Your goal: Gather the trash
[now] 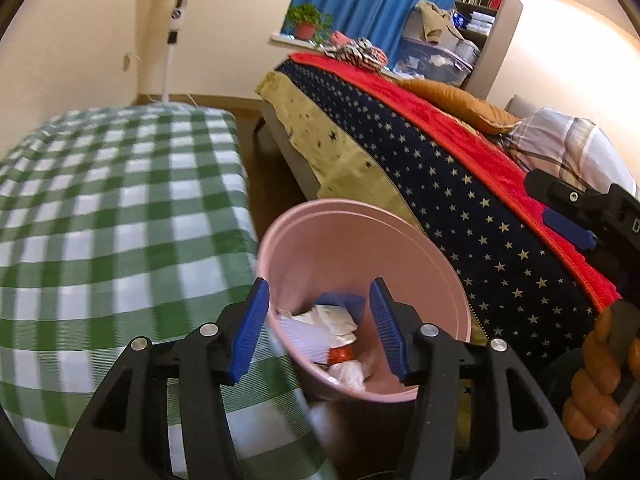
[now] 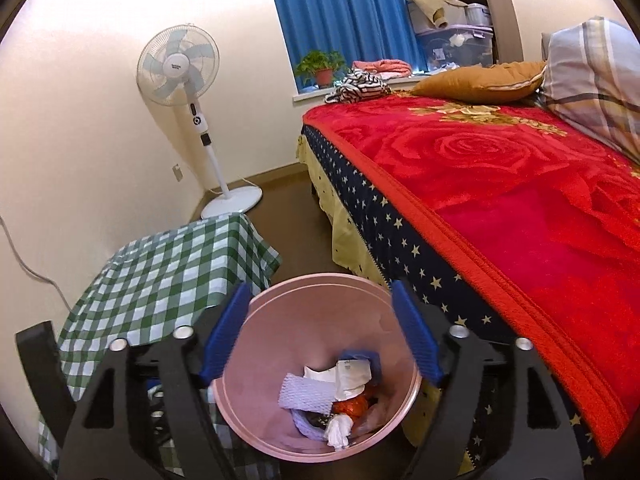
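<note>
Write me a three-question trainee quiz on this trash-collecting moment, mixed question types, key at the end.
1. True or false: the pink bin already has trash in it.
2. What does the left gripper hold? A) a tissue B) nothing C) a bottle
3. Fill in: the bin stands on the floor between the bed and the table with the green checked ____.

Key: 1 true, paper and wrappers lie at the bottom. 2 B, and the right gripper is open and empty too. 3 cloth.
</note>
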`<state>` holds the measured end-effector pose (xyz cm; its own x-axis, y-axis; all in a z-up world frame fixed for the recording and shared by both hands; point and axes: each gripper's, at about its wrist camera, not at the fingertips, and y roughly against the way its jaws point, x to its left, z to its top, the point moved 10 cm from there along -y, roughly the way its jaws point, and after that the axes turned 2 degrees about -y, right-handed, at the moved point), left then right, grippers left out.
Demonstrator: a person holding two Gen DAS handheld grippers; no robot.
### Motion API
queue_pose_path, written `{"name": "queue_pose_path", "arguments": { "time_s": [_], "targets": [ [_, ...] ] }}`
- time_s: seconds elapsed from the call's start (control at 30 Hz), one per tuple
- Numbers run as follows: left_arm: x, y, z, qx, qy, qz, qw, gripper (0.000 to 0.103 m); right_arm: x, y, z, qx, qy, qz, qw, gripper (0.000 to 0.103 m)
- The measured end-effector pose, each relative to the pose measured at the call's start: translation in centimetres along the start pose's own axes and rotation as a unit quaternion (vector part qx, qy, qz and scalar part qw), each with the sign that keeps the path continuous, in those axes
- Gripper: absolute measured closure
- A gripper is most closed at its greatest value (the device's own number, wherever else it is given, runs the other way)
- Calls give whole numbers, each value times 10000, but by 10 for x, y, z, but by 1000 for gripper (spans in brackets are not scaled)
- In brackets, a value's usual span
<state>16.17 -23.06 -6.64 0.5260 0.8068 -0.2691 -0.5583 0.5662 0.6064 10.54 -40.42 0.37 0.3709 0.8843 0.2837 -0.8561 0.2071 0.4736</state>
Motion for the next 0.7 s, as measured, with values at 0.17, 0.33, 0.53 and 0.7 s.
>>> {"name": "queue_pose_path", "arguments": {
  "time_s": [0.17, 0.33, 0.53, 0.7],
  "targets": [
    [20, 45, 11, -324, -92, 358, 9988, 42, 15, 21, -5, -78, 183, 164, 9997, 7],
    [34, 102, 19, -618, -281, 856, 9940, 26, 33, 43, -20, -48, 380, 346, 9987, 5],
    [51, 164, 1, -820, -345, 1440, 9856, 7, 50, 74, -51, -126, 502, 238, 9984, 5],
    [64, 199, -22, -1065, -147, 1961, 9747, 8, 64, 93, -73, -178, 737, 173, 9970, 5]
  ]
}}
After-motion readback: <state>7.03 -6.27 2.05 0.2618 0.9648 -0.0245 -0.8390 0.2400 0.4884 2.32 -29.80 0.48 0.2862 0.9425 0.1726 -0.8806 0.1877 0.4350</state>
